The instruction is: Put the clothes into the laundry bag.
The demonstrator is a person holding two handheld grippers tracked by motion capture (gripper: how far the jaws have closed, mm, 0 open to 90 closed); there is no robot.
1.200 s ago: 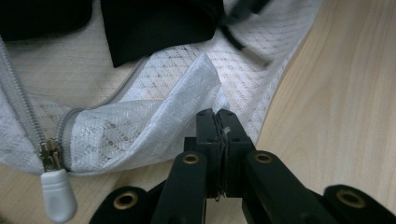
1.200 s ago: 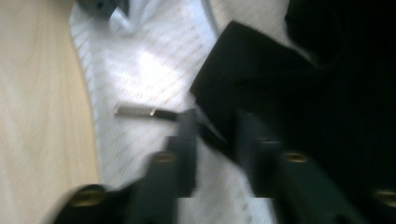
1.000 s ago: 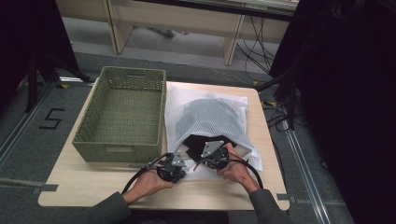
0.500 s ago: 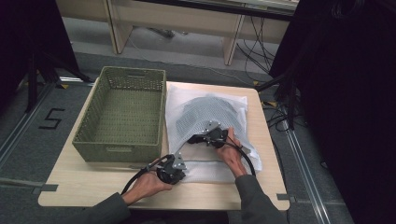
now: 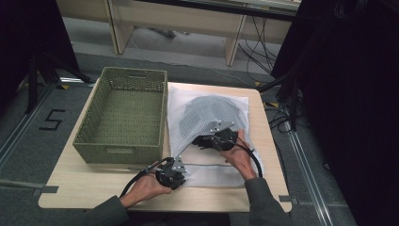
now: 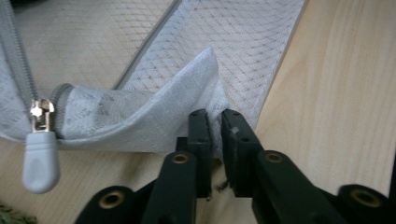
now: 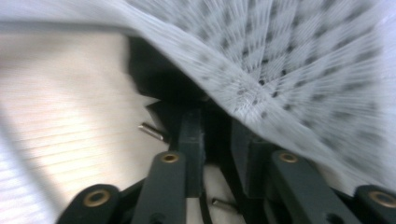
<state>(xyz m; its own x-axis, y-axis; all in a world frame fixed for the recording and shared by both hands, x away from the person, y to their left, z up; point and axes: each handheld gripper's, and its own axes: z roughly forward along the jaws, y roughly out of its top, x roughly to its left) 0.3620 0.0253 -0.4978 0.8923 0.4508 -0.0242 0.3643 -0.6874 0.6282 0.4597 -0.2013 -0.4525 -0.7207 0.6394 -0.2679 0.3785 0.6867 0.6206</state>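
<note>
A white mesh laundry bag [image 5: 181, 101] lies flat on the table, and a dark garment [image 5: 207, 110] shows through its netting. At the bag's near edge, my left gripper [image 5: 182, 172] is shut on a fold of the mesh [image 6: 177, 88], close to the grey zipper pull [image 6: 41, 156]. My right gripper [image 5: 198, 141] reaches in under the lifted mesh [image 7: 289, 60], with its jaws closed on dark cloth [image 7: 159, 74]. That view is blurred.
A green woven basket [image 5: 117, 153] stands empty on the left half of the wooden table [image 5: 94, 188], right beside the bag. Cables trail from both grippers toward the near edge. Dark equipment and floor cables lie beyond the table's right side.
My right gripper has moved forward from the bag's near edge into the bag, taking the dark cloth under the mesh. The left gripper has stayed put at the near edge.
</note>
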